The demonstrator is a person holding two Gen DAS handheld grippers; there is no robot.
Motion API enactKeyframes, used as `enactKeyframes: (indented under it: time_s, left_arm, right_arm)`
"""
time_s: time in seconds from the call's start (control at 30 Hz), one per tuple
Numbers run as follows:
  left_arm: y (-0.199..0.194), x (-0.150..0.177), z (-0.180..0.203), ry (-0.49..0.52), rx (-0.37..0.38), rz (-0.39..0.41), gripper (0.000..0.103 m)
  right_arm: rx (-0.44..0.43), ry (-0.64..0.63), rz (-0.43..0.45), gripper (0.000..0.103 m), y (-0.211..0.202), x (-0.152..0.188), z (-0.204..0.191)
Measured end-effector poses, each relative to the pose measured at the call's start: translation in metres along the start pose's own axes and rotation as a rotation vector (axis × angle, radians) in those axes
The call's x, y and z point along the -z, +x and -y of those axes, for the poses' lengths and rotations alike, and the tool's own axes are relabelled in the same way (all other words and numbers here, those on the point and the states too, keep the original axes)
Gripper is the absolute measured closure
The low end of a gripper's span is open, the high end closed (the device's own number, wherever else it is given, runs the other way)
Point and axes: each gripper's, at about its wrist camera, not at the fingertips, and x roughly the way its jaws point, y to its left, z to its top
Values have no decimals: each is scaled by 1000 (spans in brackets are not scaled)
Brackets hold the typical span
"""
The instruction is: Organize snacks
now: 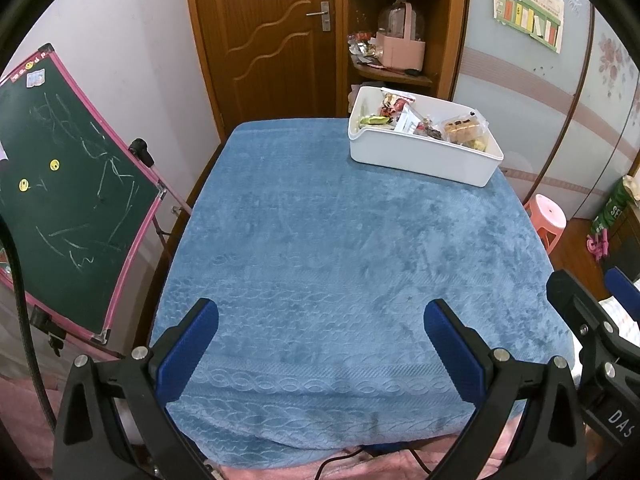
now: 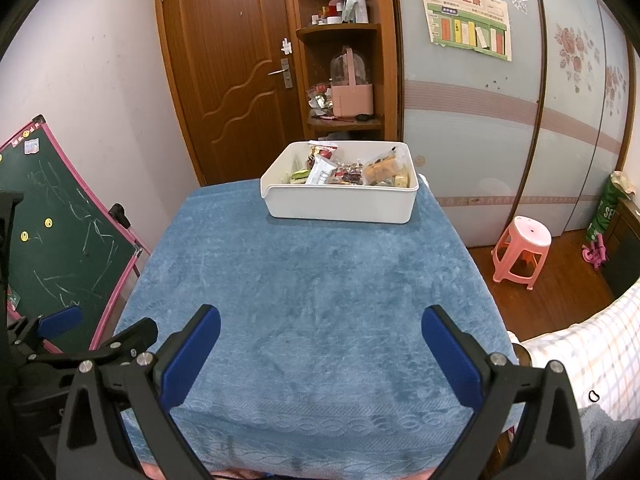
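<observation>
My left gripper (image 1: 320, 344) and right gripper (image 2: 320, 348) hang over the near edge of the blue towel (image 1: 320, 240), both w/ jaws wide apart, holding nothing. The white bin (image 2: 340, 204) stands at the far end of the table, towards the right, w/ the snacks (image 2: 352, 170) all heaped inside. No snack lies loose on the towel. So I judge the task is near finished, or maybe sorting inside the bin is left; can't tell which.
</observation>
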Motion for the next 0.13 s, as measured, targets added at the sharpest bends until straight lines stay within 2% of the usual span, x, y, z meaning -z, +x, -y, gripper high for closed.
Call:
enactKeyframes:
  time_s: [0.13]
  left_arm:
    - [0, 0, 0, 0, 0, -1, 1]
  right_arm:
    - [0, 0, -1, 1, 1, 1, -1]
